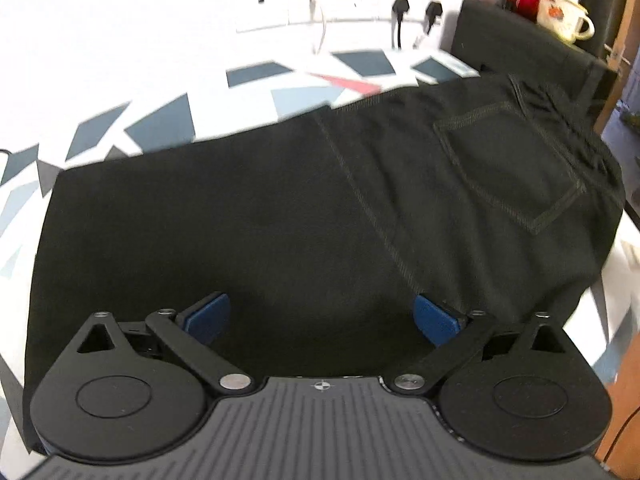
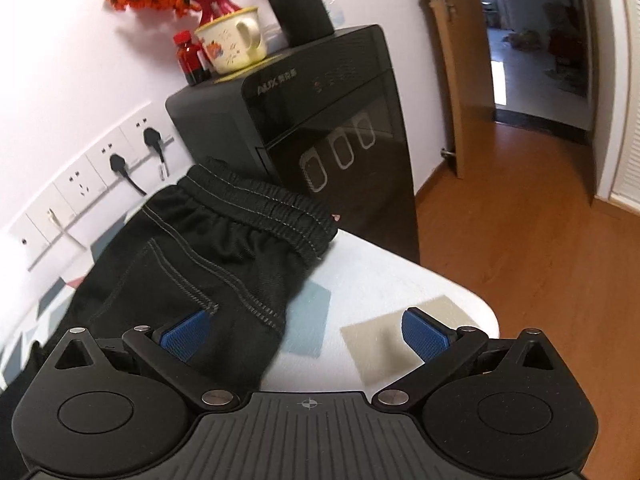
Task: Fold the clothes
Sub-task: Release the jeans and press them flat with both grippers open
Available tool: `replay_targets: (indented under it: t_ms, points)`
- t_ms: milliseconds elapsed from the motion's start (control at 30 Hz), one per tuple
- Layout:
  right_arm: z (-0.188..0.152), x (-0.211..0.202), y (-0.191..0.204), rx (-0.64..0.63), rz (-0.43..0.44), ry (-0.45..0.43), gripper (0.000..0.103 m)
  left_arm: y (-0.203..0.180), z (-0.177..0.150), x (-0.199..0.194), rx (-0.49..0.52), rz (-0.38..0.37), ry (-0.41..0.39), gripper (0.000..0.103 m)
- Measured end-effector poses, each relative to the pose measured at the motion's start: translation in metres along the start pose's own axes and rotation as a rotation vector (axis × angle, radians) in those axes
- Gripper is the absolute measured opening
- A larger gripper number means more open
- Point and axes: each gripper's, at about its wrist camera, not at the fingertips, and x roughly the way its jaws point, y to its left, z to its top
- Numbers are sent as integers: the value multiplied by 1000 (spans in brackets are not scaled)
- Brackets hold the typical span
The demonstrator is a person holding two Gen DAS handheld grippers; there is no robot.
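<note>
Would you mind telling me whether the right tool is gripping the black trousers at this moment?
No, the right tool stands wide open above the black trousers, with neither blue pad pressing on the fabric.

Count: 1 pair of black trousers (image 1: 280,220) on 1 patterned table (image 2: 400,280). 2 grippers, left (image 1: 320,318) and right (image 2: 306,338). 1 black dispenser (image 2: 332,120) carrying 1 mug (image 2: 234,42), 1 flower vase (image 2: 218,4), 1 red-capped bottle (image 2: 188,58). 2 plugs (image 2: 118,162) in wall sockets. 1 open door (image 2: 452,60).
</note>
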Motion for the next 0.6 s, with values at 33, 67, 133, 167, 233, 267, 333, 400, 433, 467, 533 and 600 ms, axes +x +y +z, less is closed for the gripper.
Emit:
replay_targets:
  t_ms: [33, 67, 133, 167, 233, 267, 333, 400, 433, 467, 533, 600]
  points:
    - [3, 6, -1, -28, -1, 8, 102, -3, 3, 4, -3, 16, 5, 102]
    - [6, 12, -1, -62, 0, 18, 102, -7, 5, 10, -7, 36, 21, 102]
    - [13, 25, -2, -119, 4, 37, 102, -14, 6, 21, -35, 61, 64, 102]
    - [17, 30, -4, -133, 15, 40, 102, -17, 6, 25, -49, 70, 81, 102]
    - [22, 36, -5, -148, 55, 24, 102, -19, 7, 28, -64, 86, 92, 102]
    - [25, 39, -6, -150, 72, 19, 102, -20, 7, 29, -72, 93, 98, 102]
    - [30, 46, -7, -142, 109, 30, 102, -19, 10, 28, -82, 118, 96, 102]
    - [36, 53, -7, -132, 149, 47, 102, -17, 12, 25, -98, 159, 84, 102]
    - [38, 56, -6, -125, 164, 60, 102, -15, 13, 25, -110, 181, 79, 102]
    - [40, 58, -5, -118, 173, 73, 102, -13, 13, 25, -124, 196, 82, 102]
    - [42, 64, -2, -114, 189, 98, 102, -12, 13, 29, -137, 207, 106, 102]
    - [41, 69, 1, -135, 196, 120, 102, -13, 13, 35, -139, 214, 133, 103]
